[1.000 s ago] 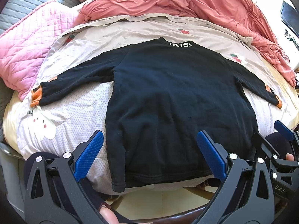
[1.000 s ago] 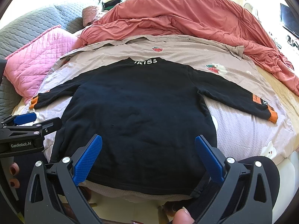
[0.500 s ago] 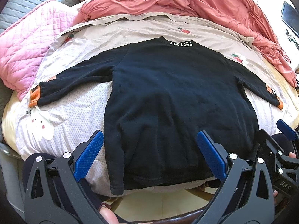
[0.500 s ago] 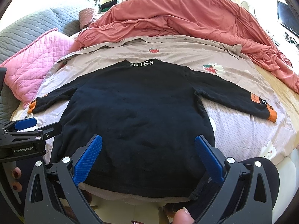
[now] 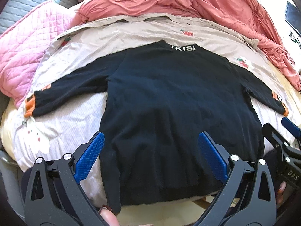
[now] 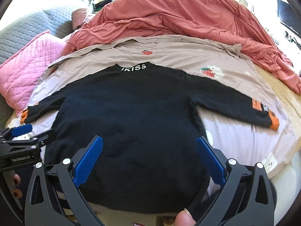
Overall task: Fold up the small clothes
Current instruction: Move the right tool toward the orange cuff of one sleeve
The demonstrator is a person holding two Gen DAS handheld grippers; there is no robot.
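Black sweater (image 5: 169, 113) lies flat, sleeves spread, on the beige sheet (image 5: 131, 32) of the bed. Left tongs (image 5: 150, 154) and right tongs (image 6: 149, 156) hover released over its hem, grasping nothing; a red duvet (image 6: 178, 15) is bunched beyond.

Sweater (image 5: 169, 116) is black with orange cuffs and white lettering at the collar. The sheet (image 5: 71, 124) under it is pale beige-lilac, printed with red strawberries and white animal figures. Beyond the sweater's collar is a plain coral-red duvet (image 6: 188, 17). Left of the sweater is a pink diamond-quilted pillow (image 5: 22, 56), with grey quilted fabric (image 6: 24, 32) behind that. Gripper pads (image 5: 88, 160) are blue on black frames.
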